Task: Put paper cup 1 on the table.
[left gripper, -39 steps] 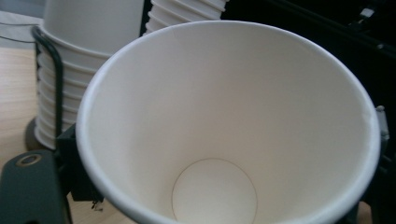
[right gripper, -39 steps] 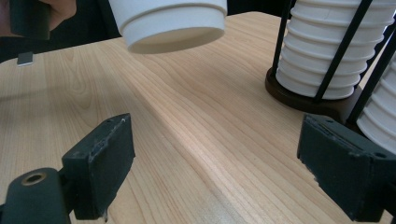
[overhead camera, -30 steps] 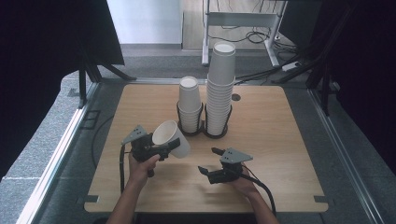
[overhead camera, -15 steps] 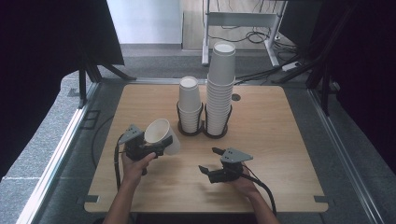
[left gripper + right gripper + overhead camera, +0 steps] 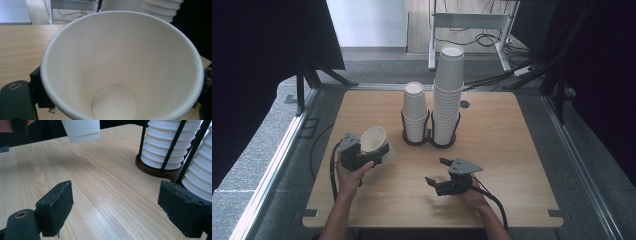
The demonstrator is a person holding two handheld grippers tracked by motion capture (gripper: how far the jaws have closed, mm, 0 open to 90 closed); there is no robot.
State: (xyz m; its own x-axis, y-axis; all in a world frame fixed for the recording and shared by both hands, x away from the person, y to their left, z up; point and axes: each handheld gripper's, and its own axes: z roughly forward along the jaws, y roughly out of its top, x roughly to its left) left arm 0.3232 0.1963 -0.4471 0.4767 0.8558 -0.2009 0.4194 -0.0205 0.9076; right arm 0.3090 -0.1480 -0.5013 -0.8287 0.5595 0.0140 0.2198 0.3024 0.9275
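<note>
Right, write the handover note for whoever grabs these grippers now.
Left gripper: shut on one white paper cup, held tilted above the table's left side, mouth toward the gripper's camera, cup empty inside.
Right gripper: open, holding nothing, low over the table near the front, in front of the holders.
Short cup stack and tall cup stack stand upright in the black twin wire holder mid-table.
Done: one cup is in hand, clear of the stacks.
Left: probably place or hand over that cup.
</note>
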